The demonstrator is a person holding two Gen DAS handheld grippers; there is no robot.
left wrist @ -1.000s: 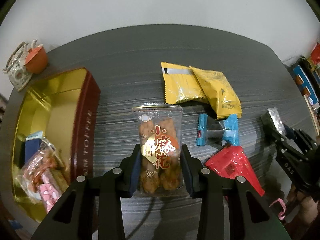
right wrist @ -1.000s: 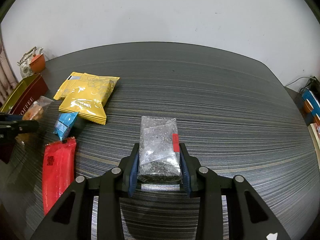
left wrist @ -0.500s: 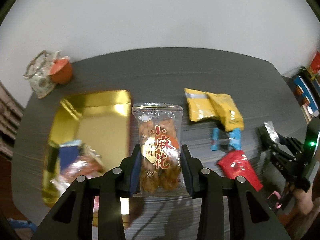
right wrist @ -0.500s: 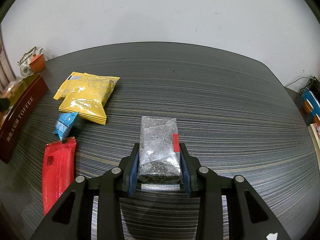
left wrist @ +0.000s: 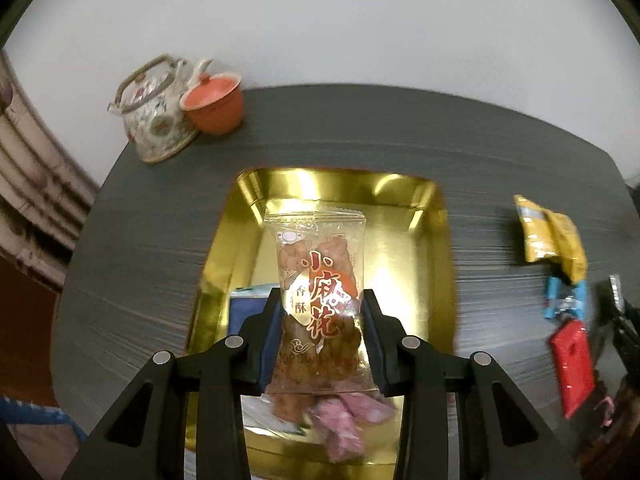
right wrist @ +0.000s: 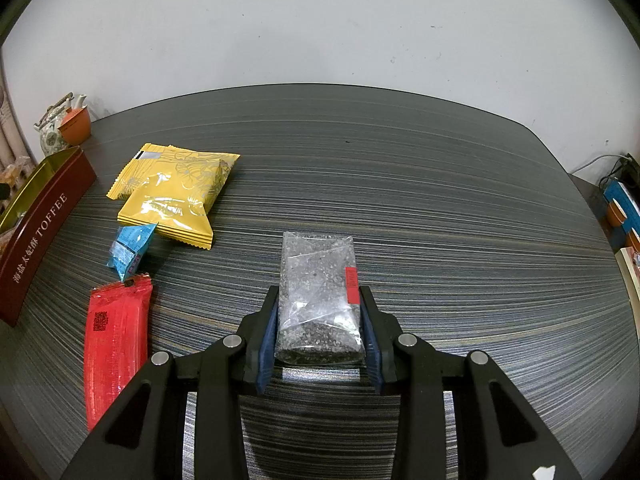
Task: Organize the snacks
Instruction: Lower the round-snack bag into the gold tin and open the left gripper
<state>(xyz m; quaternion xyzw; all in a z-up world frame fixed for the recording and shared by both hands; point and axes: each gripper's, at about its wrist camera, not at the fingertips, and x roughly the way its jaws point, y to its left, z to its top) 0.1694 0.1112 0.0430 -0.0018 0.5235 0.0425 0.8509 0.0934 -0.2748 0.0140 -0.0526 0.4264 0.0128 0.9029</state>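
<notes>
My left claw is clamped on a clear packet of fried dough twists, red and white Chinese lettering on its front, golden-brown pieces showing through the film. I hold it above the gold-lined tin, whose inside already carries a pink-wrapped sweet and something blue partly hidden behind the finger. My right claw is closed on a transparent sesame bar packet, speckled black and grey with a small red label on its right edge, held low over the surface. To its left lie a long red packet, a small blue wrapper and two overlapping yellow packets, the blue one touching the nearer yellow one. Further left stands the tin's maroon wall, printed TOFFEE. The surface is dark grey with fine stripes. At its far left corner sit a patterned teapot and an orange lidded cup, touching. Behind is a plain white wall
</notes>
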